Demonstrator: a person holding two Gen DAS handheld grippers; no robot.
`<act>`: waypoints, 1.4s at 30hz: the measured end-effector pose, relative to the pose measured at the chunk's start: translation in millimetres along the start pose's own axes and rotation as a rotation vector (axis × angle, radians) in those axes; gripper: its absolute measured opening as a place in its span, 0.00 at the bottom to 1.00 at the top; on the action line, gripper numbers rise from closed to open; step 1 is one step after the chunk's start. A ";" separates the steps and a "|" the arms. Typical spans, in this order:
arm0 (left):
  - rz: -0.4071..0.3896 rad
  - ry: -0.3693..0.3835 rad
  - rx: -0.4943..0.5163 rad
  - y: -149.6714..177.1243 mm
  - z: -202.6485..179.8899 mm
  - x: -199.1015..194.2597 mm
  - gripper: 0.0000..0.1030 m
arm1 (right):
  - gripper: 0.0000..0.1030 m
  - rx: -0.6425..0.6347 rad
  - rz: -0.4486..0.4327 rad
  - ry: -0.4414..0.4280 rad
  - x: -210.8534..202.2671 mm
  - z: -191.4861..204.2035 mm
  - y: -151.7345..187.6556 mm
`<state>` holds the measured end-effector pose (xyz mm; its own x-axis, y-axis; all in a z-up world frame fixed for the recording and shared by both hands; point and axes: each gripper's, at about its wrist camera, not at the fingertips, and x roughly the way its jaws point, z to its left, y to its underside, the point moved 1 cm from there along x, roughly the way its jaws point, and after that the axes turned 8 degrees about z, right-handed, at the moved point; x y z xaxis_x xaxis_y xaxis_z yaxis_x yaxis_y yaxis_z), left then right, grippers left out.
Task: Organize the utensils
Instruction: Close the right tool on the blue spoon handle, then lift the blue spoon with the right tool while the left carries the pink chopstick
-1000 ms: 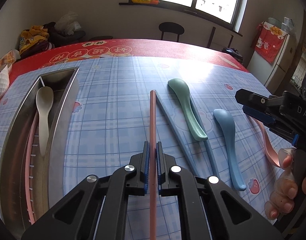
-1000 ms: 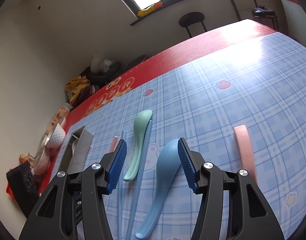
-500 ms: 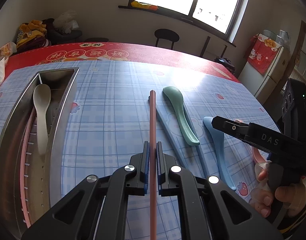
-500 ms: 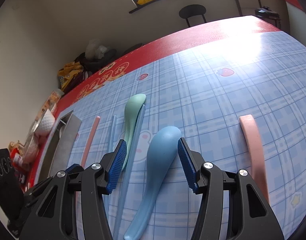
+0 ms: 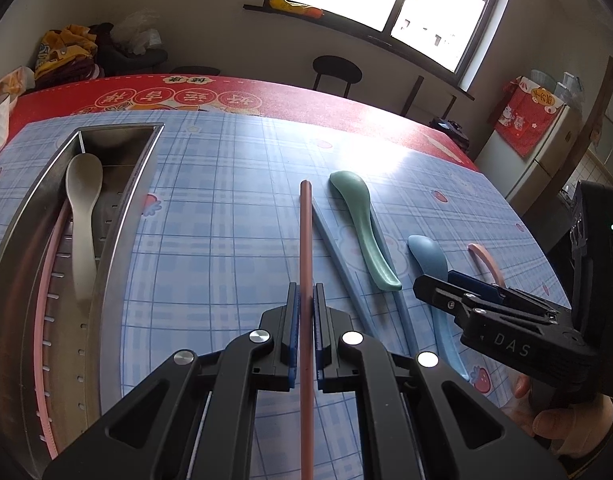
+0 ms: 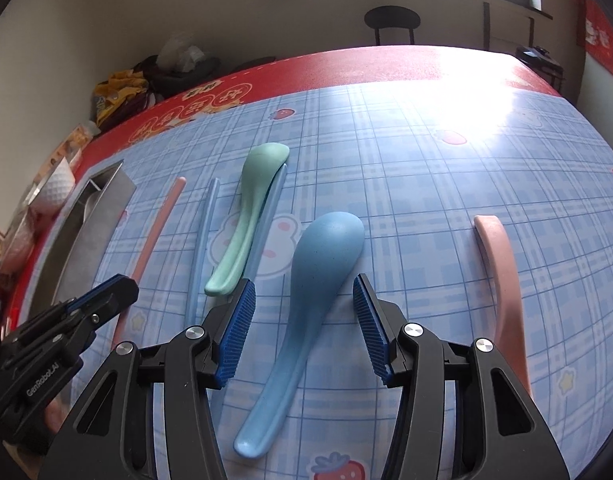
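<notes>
My left gripper (image 5: pixel 305 292) is shut on a pink chopstick (image 5: pixel 305 232), whose far end points up the table. The right gripper (image 6: pixel 304 284) straddles the blue spoon (image 6: pixel 326 248) near its neck. Its jaws are closing, and both pads stand clear of the spoon. Left of that lie a green spoon (image 6: pixel 250 208) and two blue chopsticks (image 6: pixel 204 232). A pink spoon (image 6: pixel 502 272) lies to the right. The steel tray (image 5: pixel 118 216) at the left holds a white spoon (image 5: pixel 82 216) and another pink chopstick (image 5: pixel 42 304).
The table has a blue checked cloth over a red one. A white cup (image 6: pixel 56 184) and clutter sit at the far left corner beyond the tray. A stool (image 5: pixel 336 72) stands behind the table under the window. A hand (image 5: pixel 562 420) holds the right gripper's handle.
The right gripper has moved in over the blue spoon and turned, and its jaws have narrowed a little. The left gripper keeps its hold on the pink chopstick and has barely moved.
</notes>
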<state>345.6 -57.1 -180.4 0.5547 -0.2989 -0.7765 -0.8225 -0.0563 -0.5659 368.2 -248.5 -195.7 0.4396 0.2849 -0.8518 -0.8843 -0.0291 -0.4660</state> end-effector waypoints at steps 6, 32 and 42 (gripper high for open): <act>0.003 -0.002 0.010 -0.3 -1.5 0.0 0.06 | 0.44 -0.055 0.010 0.018 -0.4 7.7 6.8; 0.011 0.005 0.004 1.3 -1.0 1.8 0.06 | 0.08 -0.111 -0.004 0.120 1.1 17.0 2.1; -0.017 0.014 0.008 1.9 0.5 -3.0 0.06 | 0.07 0.001 -0.060 -0.100 -15.1 2.9 -4.9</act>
<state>342.4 -55.8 -179.3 0.5668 -0.3112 -0.7628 -0.8119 -0.0538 -0.5813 365.5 -249.9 -179.9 0.4737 0.3804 -0.7943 -0.8572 -0.0079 -0.5150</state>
